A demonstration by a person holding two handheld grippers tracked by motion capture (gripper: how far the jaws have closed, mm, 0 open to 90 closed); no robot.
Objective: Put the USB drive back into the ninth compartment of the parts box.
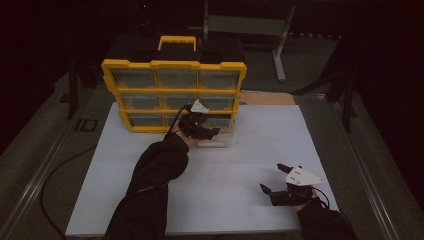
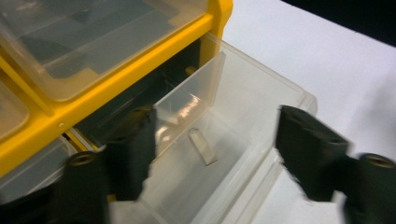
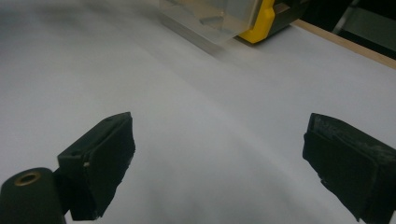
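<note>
We are looking down on a white table (image 1: 250,160) where a yellow drawer cabinet (image 1: 174,95) is standing upright at the far side. Its bottom right clear plastic drawer (image 2: 224,140) is sticking out, resting on the table. Our left gripper (image 1: 212,134) is hovering at the drawer, jaws standing apart with the drawer between them, pads not pressing. Our right gripper (image 1: 272,179) is lying well apart near the front right, jaws wide open and holding nothing.

Organizer (image 1: 173,65) yellow frame – drawer (image 2: 224,135) clear plastic – mat (image 1: 250,165) white – jaws black.
</note>
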